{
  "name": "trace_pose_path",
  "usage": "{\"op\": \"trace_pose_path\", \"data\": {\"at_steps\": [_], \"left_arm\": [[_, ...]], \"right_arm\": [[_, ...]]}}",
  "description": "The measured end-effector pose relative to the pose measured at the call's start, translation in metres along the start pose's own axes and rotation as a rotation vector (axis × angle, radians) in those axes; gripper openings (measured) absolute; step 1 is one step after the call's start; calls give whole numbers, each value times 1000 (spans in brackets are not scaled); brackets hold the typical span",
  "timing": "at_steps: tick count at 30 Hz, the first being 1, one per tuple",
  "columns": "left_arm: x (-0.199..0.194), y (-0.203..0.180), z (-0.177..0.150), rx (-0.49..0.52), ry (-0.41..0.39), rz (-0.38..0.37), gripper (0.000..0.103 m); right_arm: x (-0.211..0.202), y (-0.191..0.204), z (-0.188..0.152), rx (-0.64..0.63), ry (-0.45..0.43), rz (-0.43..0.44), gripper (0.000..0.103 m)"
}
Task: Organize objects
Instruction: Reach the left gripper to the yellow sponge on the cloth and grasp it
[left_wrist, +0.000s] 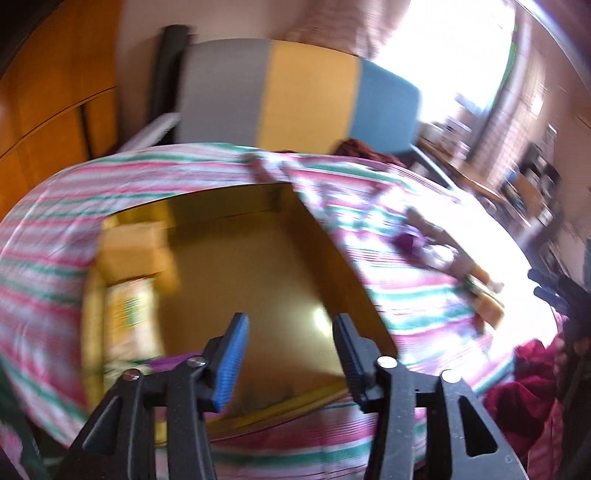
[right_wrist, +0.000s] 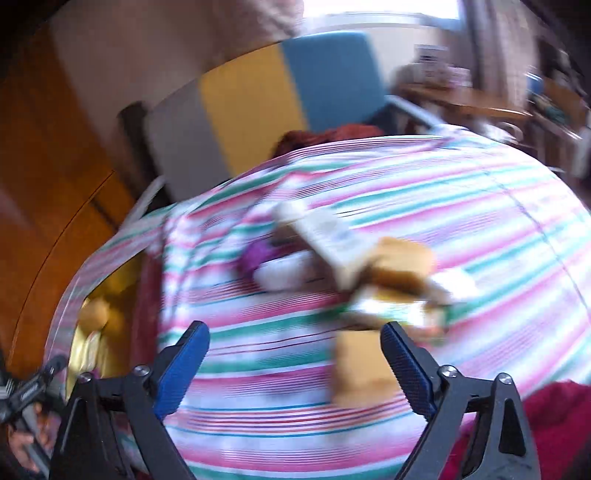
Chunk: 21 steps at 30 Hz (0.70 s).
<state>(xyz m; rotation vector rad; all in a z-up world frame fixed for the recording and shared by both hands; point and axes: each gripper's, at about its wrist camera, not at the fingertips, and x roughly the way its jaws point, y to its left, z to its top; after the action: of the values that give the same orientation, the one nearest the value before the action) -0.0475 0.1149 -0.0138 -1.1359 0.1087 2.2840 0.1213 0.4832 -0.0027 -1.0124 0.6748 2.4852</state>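
Left gripper (left_wrist: 291, 354): jaws parted, holding nothing, poised above an open cardboard box (left_wrist: 258, 258) set on the striped bedsheet (left_wrist: 424, 317). Inside the box, against its left wall, lie a yellow-green packet (left_wrist: 129, 317) and, beyond it, a tan carton (left_wrist: 129, 243).

Right gripper (right_wrist: 295, 365): jaws spread wide, empty, over the same sheet. Just ahead, between the fingers, lies a tan block (right_wrist: 360, 369). Farther on is a blurred heap of items (right_wrist: 347, 258), apparently a white tube, a purple piece and a bun-like object. Beyond the bed stands a grey, yellow and blue panel (left_wrist: 295, 88).
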Motion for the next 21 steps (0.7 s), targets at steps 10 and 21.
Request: {"op": "trace_pose_path", "data": {"at_steps": [10,21], "left_arm": [[65,-152,14,337,98,-242,70],[109,-268,7,582,166,-405,86]], "right_arm": [[-27,-86,-5,331,-169,73,101],[-19,-124,-18,562,-222,270,103]]}}
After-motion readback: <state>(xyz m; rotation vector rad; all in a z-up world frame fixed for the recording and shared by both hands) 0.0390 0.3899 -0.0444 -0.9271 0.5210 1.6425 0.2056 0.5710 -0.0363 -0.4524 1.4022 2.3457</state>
